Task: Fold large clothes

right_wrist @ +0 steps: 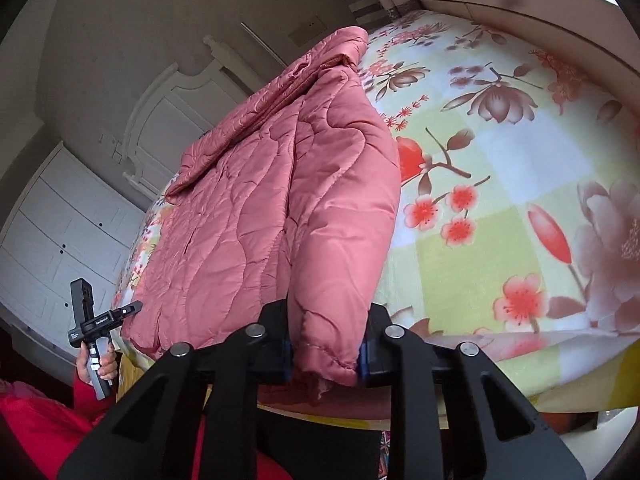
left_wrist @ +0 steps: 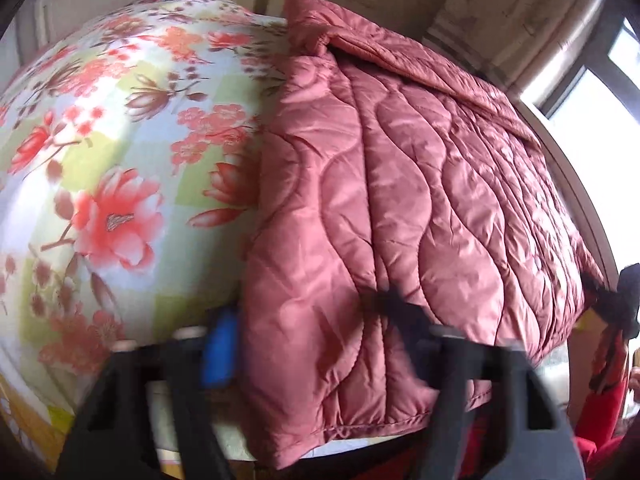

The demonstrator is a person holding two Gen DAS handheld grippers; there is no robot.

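Note:
A pink quilted jacket point(left_wrist: 400, 180) lies folded lengthwise on a floral bedsheet point(left_wrist: 120, 160), its hem hanging over the bed's near edge. My left gripper point(left_wrist: 308, 328) pinches one hem corner, which bunches between a blue pad and a black finger; the picture is blurred there. In the right wrist view the jacket point(right_wrist: 260, 208) runs away from me, and my right gripper point(right_wrist: 326, 344) is shut on its other hem corner. The left gripper point(right_wrist: 104, 320), held by a hand, shows at the jacket's far lower corner. The right gripper point(left_wrist: 620, 300) appears dark at the jacket's right corner.
The floral sheet point(right_wrist: 500, 200) covers the bed beside the jacket. White cupboard doors point(right_wrist: 60, 240) stand beyond the bed's left side. A curved pale bed frame point(right_wrist: 520, 12) and a bright window point(left_wrist: 600, 100) border the other side. A red sleeve point(right_wrist: 40, 420) is near the bed edge.

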